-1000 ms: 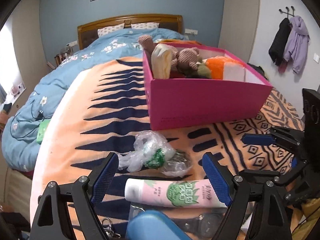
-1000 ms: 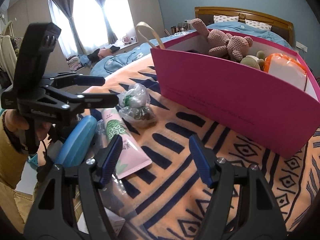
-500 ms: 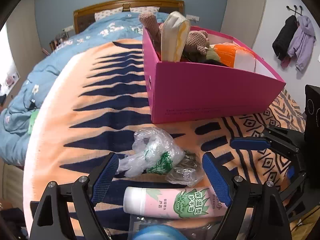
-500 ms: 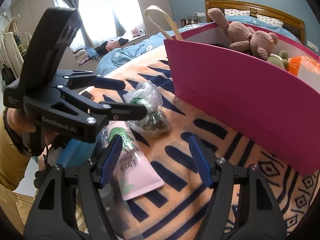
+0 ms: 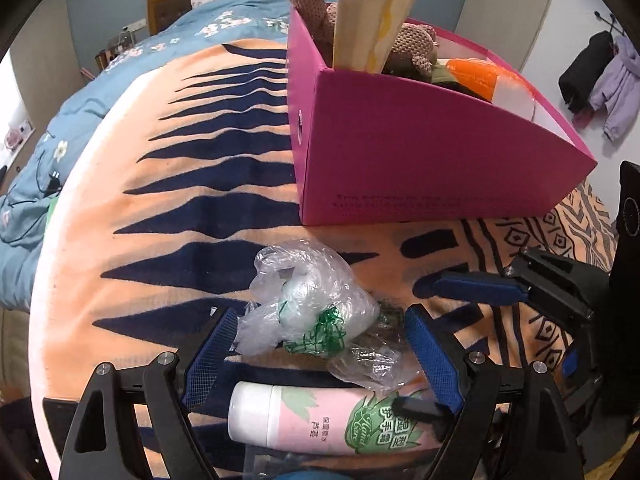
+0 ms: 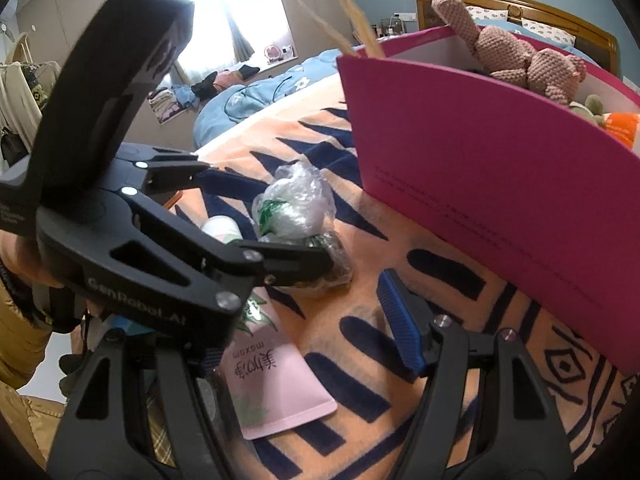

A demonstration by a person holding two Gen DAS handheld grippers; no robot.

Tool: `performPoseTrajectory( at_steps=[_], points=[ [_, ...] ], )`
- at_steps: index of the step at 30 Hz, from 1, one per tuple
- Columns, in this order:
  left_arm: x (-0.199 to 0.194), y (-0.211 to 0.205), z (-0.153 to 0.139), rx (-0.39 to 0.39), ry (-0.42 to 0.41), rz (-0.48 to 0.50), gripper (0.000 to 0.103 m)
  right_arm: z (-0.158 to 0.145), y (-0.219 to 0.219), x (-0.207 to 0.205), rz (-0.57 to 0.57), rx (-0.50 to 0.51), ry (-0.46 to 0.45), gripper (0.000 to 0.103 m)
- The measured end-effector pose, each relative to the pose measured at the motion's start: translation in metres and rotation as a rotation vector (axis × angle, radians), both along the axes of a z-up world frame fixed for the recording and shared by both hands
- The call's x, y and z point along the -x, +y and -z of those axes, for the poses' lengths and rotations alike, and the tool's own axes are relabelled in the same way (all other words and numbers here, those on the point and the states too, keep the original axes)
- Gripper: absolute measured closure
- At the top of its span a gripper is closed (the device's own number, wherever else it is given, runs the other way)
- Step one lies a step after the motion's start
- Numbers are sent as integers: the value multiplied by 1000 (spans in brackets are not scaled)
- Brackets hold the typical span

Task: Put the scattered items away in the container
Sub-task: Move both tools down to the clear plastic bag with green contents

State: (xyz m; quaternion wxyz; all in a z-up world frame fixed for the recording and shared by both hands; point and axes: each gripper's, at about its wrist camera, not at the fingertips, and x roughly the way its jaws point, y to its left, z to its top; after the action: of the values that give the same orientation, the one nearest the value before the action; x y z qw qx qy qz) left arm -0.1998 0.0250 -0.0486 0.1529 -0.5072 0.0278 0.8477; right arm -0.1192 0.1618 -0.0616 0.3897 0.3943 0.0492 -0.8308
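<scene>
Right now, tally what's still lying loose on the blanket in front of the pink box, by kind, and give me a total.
Crumpled clear plastic bags: 1 bundle
Pink tubes of hand cream: 1
Total: 2 clearly visible outside the pink box. Other things at the bottom edge are too cut off to count.

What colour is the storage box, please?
The box is bright pink, clearest in the left wrist view.

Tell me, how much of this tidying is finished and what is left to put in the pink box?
Done: a knitted toy and an orange item already sit in the pink box. In hand: nothing yet; the open left gripper straddles the crumpled plastic bag, pads not pressing. Left: that bag and the pink tube on the blanket.
</scene>
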Motion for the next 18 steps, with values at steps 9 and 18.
performPoseTrajectory(
  at_steps=[9, 18],
  points=[
    [0, -4, -2, -25, 14, -29, 16, 0, -6, 10, 9, 4, -8, 33],
    [1, -4, -4, -44, 21, -33, 18, 0, -13, 14, 14, -10, -12, 33]
  ],
)
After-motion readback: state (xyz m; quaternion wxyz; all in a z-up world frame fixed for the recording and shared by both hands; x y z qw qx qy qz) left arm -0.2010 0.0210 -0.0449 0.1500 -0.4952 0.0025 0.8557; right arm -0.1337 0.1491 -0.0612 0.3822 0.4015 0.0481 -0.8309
